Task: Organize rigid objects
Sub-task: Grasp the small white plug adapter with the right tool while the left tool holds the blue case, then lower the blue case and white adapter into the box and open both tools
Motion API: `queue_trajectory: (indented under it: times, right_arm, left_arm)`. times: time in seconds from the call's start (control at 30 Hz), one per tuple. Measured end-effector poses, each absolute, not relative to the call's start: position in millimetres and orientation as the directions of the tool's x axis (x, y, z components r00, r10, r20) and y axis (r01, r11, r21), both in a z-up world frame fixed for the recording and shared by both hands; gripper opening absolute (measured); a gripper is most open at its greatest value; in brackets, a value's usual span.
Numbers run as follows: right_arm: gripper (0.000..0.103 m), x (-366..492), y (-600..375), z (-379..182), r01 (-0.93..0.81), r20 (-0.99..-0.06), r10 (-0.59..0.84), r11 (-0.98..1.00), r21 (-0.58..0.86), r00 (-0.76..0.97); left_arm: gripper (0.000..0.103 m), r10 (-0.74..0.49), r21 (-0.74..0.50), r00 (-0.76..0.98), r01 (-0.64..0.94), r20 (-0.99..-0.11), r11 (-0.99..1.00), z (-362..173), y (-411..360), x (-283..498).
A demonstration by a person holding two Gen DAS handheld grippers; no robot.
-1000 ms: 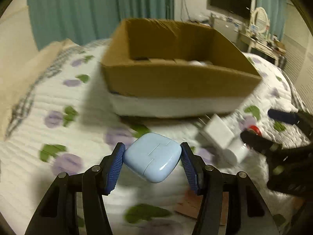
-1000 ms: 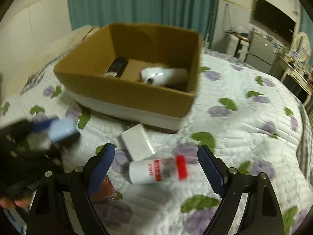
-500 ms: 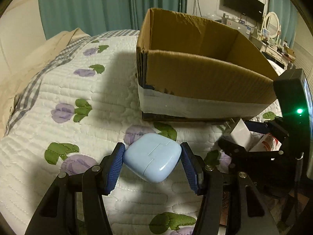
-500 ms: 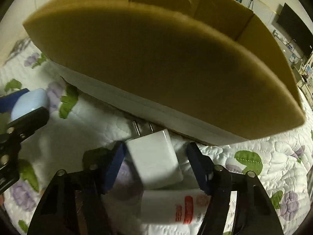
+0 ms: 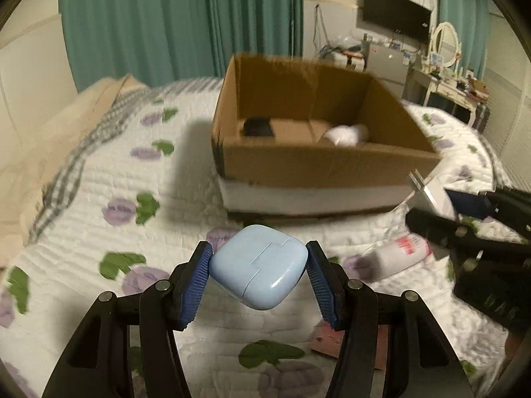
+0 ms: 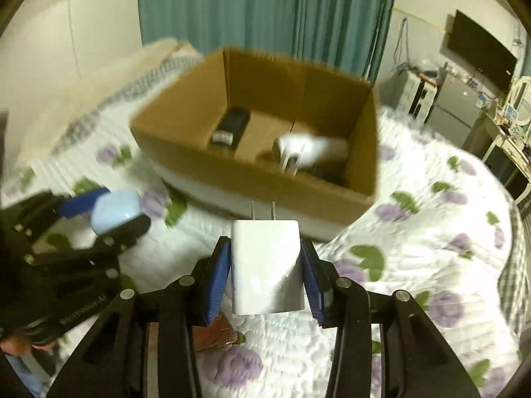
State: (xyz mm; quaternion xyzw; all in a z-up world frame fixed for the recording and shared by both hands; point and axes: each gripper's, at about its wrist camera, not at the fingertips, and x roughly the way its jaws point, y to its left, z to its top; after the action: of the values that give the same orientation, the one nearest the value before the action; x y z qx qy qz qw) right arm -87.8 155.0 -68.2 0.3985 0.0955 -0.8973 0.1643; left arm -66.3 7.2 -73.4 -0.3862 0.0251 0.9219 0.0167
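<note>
Floral-quilted bed (image 5: 99,179): cardboard box (image 6: 265,179) partly filled, left claw (image 5: 259,273) gripping earbud case (image 5: 259,273), right claw (image 6: 265,268) gripping charger plug (image 6: 265,258), bottle (image 5: 395,255) left out.

One box (image 5: 318,165), one case (image 5: 259,272), one charger (image 6: 265,262), one bottle (image 5: 395,255), two items inside the box.

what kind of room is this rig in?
Almost certainly a bedroom in a home. The cardboard box sits on a bed with a quilted floral bedspread, teal curtains hang behind, and a wall-mounted TV and a vanity mirror stand at the far side.
</note>
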Motion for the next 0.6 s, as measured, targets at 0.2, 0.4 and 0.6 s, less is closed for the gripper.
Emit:
queue_trajectory:
  times: [0.2, 0.4, 0.6]
  right_arm:
    - [0.041, -88.2, 159.8, -8.0, 0.351, -0.668, -0.224, -0.935, -0.059, -0.710]
    - [0.041, -126.0, 165.0, 32.1, 0.349, -0.613, -0.239, -0.935, -0.064, -0.753]
    - [0.041, -189.6, 163.7, 22.9, 0.335, -0.615, -0.247, -0.942, -0.029, -0.749]
  left_arm:
    - [0.058, 0.050, 0.016, -0.760, -0.079, -0.648, -0.997, -23.1, 11.9, -68.4]
    - [0.058, 0.055, 0.041, -0.810, -0.097, -0.584, -0.994, 10.8, 20.7, -110.4]
    - [0.058, 0.047, 0.051, -0.803, -0.095, -0.594, -0.994, -2.4, 25.3, -175.4]
